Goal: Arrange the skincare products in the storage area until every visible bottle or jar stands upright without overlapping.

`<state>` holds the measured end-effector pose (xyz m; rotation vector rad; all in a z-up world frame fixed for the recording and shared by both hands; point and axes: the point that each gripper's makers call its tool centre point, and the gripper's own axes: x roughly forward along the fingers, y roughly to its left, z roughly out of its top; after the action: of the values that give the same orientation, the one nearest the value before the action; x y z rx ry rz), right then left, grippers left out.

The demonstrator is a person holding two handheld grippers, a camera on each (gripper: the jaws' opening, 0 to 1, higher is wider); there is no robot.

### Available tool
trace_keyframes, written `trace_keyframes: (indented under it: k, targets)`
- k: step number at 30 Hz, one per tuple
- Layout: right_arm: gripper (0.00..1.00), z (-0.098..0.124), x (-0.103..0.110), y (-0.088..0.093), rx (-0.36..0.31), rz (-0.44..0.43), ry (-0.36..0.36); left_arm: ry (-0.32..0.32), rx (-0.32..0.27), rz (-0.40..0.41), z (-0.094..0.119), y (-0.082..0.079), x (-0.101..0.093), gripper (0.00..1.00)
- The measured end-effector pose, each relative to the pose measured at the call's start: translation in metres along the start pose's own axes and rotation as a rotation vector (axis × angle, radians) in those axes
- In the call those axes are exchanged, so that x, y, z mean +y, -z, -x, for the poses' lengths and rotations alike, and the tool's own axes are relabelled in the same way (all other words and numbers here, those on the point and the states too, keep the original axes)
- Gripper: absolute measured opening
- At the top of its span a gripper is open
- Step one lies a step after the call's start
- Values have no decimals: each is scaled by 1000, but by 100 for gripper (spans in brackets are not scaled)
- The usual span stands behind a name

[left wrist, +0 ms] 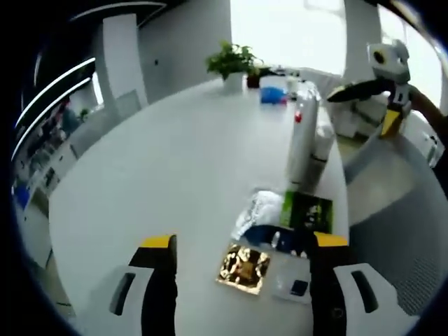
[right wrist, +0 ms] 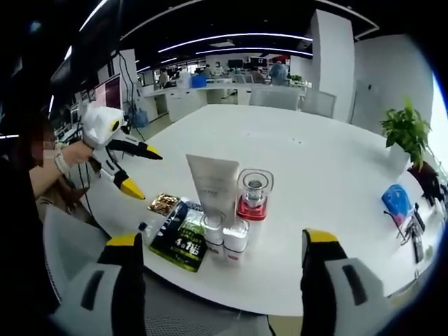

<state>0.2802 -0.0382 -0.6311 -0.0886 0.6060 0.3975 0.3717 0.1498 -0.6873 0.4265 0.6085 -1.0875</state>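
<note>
Hovering both grippers, left [left wrist: 241,245] and right [right wrist: 220,241], jaws wide, empty; tube [right wrist: 212,183], bottle [right wrist: 253,196] upright; sachets [right wrist: 178,238] lying flat.

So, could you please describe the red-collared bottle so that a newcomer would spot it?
On the white table, a cluster of skincare items stands near the edge. The bottle stands upright beside the tall white tube; its clear cap and red collar set it apart.

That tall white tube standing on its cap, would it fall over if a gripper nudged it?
Probably. The white tube is tall on a narrow cap, so it looks tippy. Falling, it might knock the red-based bottle close beside it. Its body probably squashes when squeezed.
</note>
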Motion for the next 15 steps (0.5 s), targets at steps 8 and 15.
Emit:
trace_keyframes:
  k: [8, 15]
  targets:
    - [95, -3, 0, 0, 0, 5, -4, -16, -120, 142, 22, -10, -12, 86]
    - [96, -5, -3, -2, -16, 2, -9, -97, -164, 175, 48, -9, -13, 93]
